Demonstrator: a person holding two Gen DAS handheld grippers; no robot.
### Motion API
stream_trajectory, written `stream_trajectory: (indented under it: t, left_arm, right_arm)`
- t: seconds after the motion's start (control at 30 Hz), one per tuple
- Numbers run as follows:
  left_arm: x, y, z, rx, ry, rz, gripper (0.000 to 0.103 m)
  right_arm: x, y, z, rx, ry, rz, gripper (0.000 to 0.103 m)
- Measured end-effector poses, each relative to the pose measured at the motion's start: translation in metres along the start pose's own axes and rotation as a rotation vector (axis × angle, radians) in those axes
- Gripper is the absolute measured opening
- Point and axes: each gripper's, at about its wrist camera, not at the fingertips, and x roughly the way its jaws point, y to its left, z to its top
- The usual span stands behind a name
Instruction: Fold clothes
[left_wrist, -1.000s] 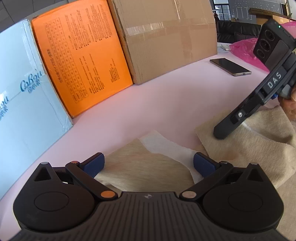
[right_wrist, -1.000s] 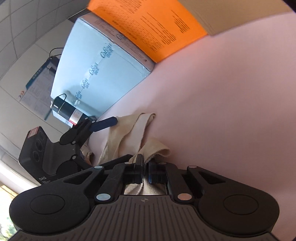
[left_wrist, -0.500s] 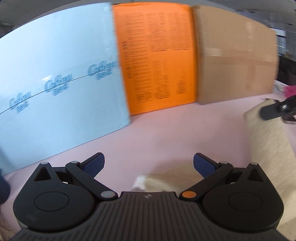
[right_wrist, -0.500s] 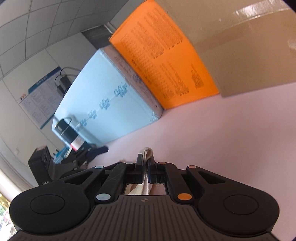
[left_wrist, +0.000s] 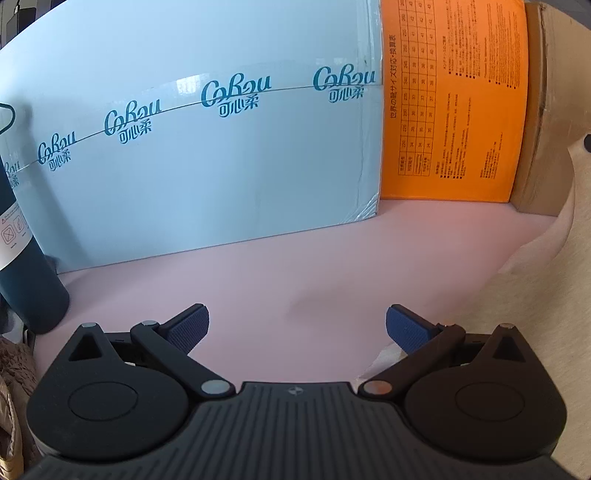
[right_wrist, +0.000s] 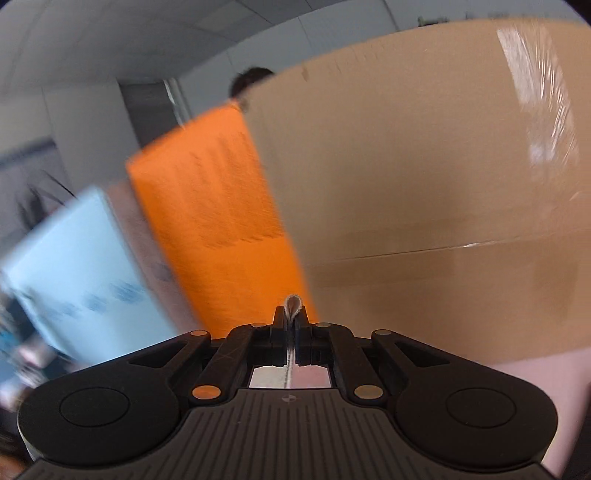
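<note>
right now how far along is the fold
Early. Nothing looks finished: the cloth hangs lifted at the left view's right edge, not folded flat. In hand: the right gripper is shut on a cloth edge. The left gripper is open over bare table. The folding itself remains.

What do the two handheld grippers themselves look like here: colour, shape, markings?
Both are matte black with a ribbed central housing, two round side discs and bar linkages with silver and orange-tinted pivot pins. A small cross-in-circle mark sits at the housing's front edge. The left gripper has blue textured finger pads; the right gripper shows narrow black fingers. No cables or sleeves visible.
</note>
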Motion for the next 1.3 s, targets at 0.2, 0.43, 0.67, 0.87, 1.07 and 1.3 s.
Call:
stream_trajectory:
  t: [0.2, 0.43, 0.67, 0.87, 1.07, 1.3]
  left_arm:
    - [0.010, 0.001, -0.004, -0.009, 0.044, 0.017, 0.103]
    - [0.017, 0.010, -0.004, -0.116, 0.091, -0.046, 0.103]
    - [0.010, -0.010, -0.009, -0.096, 0.095, -0.197, 0.103]
    - [0.004, -0.027, -0.013, -0.078, 0.099, -0.327, 0.103]
    - [-0.026, -0.063, -0.028, 0.129, -0.013, -0.417, 0.018]
    - [-0.051, -0.066, -0.021, 0.181, -0.143, -0.635, 0.016]
  right_arm:
    - [-0.001, -0.023, -0.030, 0.063, -0.120, -0.280, 0.049]
    - [-0.040, 0.025, -0.088, 0.055, 0.040, 0.095, 0.077]
    - [-0.070, 0.081, -0.159, -0.059, 0.256, 0.374, 0.089]
    - [-0.068, 0.077, -0.157, 0.029, 0.265, 0.418, 0.093]
    - [-0.065, 0.077, -0.156, 0.062, 0.263, 0.435, 0.094]
    - [-0.066, 0.065, -0.159, 0.132, 0.246, 0.447, 0.095]
